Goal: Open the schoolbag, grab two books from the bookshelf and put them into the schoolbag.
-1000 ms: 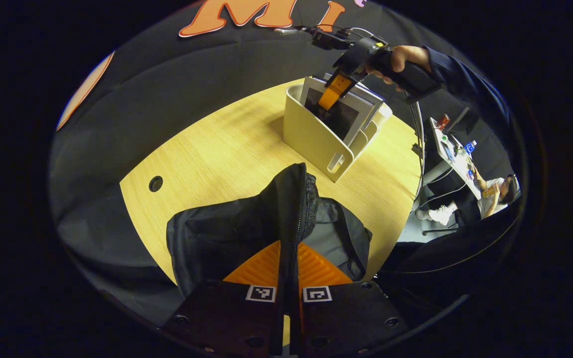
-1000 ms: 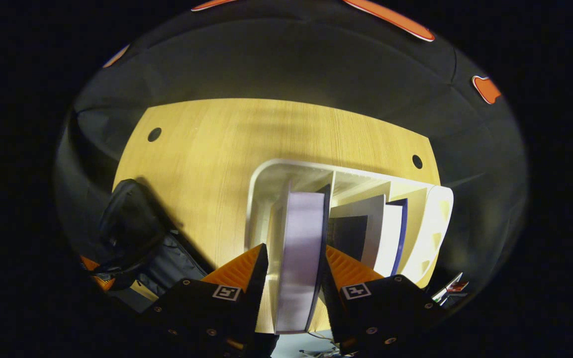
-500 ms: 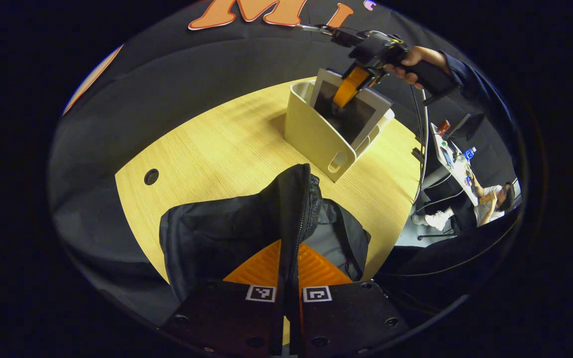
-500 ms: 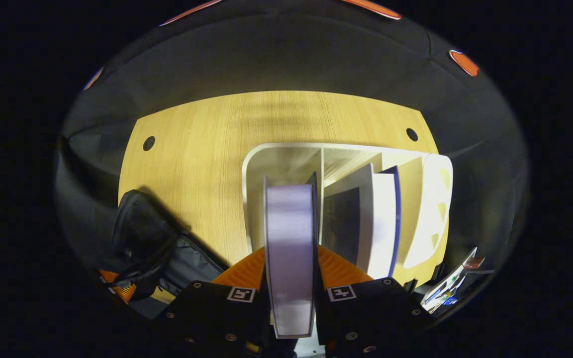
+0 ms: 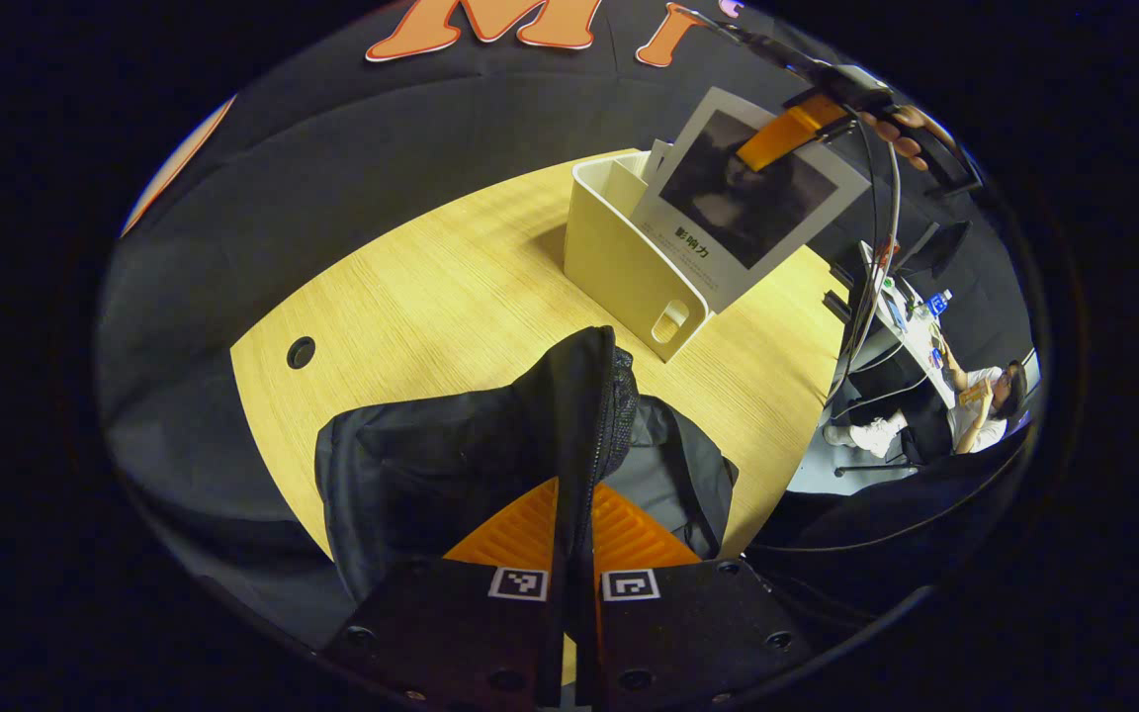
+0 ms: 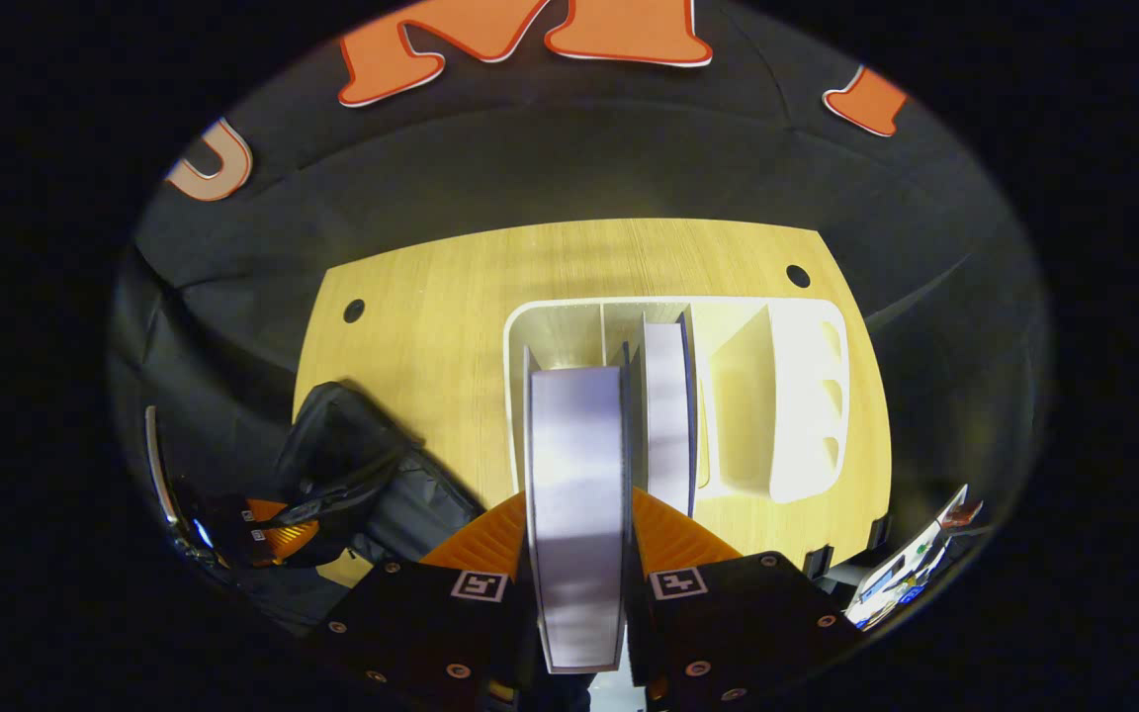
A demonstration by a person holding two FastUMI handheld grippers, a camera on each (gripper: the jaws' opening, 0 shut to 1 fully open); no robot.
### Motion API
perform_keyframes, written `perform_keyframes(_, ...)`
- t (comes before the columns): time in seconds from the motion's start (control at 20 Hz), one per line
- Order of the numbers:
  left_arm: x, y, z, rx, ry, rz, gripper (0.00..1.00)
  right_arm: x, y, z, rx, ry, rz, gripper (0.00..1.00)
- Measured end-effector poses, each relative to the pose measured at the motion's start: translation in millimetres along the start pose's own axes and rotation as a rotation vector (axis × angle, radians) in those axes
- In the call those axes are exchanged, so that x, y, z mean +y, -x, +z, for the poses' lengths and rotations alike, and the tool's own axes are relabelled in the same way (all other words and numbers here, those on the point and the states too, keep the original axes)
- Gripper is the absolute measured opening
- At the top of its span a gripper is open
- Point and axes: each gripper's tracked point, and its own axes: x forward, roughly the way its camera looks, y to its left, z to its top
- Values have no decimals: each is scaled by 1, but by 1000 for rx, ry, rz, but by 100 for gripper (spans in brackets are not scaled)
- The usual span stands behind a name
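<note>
A pale wooden worktop (image 5: 431, 297) sits before black cloth. My left claw (image 5: 574, 539) is clamped on the raised flap of the black fabric schoolbag (image 5: 451, 465), which lies on the worktop. My right claw (image 6: 577, 539) grips a white-edged, dark-covered book (image 6: 577, 494), held above the cream plastic bookshelf (image 6: 797, 396), where a second book (image 6: 666, 415) stands.

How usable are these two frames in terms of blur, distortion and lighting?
Left gripper view: sharp; the fisheye bows the table edge, and the schoolbag reads dark with little detail. Right gripper view: the held book is soft, its page edge glaring pale, while the bookshelf stays clear.
</note>
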Motion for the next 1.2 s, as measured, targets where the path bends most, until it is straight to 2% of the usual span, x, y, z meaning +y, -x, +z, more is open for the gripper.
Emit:
perform_keyframes(0.4,-2,9,5,-17,-5,20,6,-3,52,-31,-89,-64,109,37)
perform_keyframes(0.6,-2,13,10,-32,18,13,6,6,68,-55,-116,-102,235,37)
perform_keyframes(0.75,0,17,14,-39,29,7,5,3,71,-64,-153,-164,281,37)
perform_keyframes(0.95,2,24,18,-35,37,1,5,10,72,-81,-177,-251,386,36)
perform_keyframes(1.2,7,28,38,-37,18,23,5,28,70,-102,-193,-305,476,36)
